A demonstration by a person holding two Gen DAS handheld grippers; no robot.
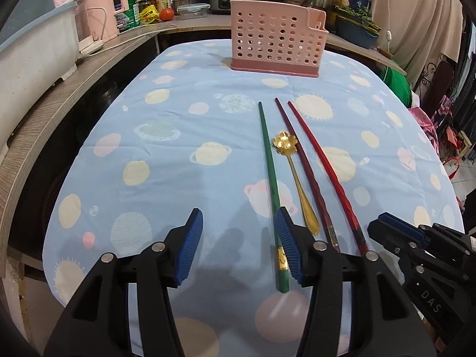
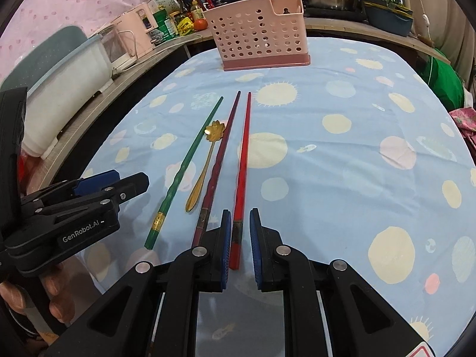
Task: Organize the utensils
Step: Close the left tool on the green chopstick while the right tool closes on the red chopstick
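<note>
Pick stage, I'd say: nothing is in the pink holder [image 2: 261, 32] at the far end of the table [image 2: 357, 154] yet, and the green chopstick [image 2: 184, 166], gold spoon [image 2: 202, 172], dark red chopstick [image 2: 217, 166] and red chopstick [image 2: 242, 172] all lie side by side on the cloth. Right gripper [image 2: 239, 247] has its jaws narrowly apart, straddling the near end of the red chopstick, not visibly pinching it. Left gripper [image 1: 241, 247] hangs wide apart and empty over the green one's near end. Next move calls for closing squarely on the red stick, then lifting and tipping it upright into the holder.
</note>
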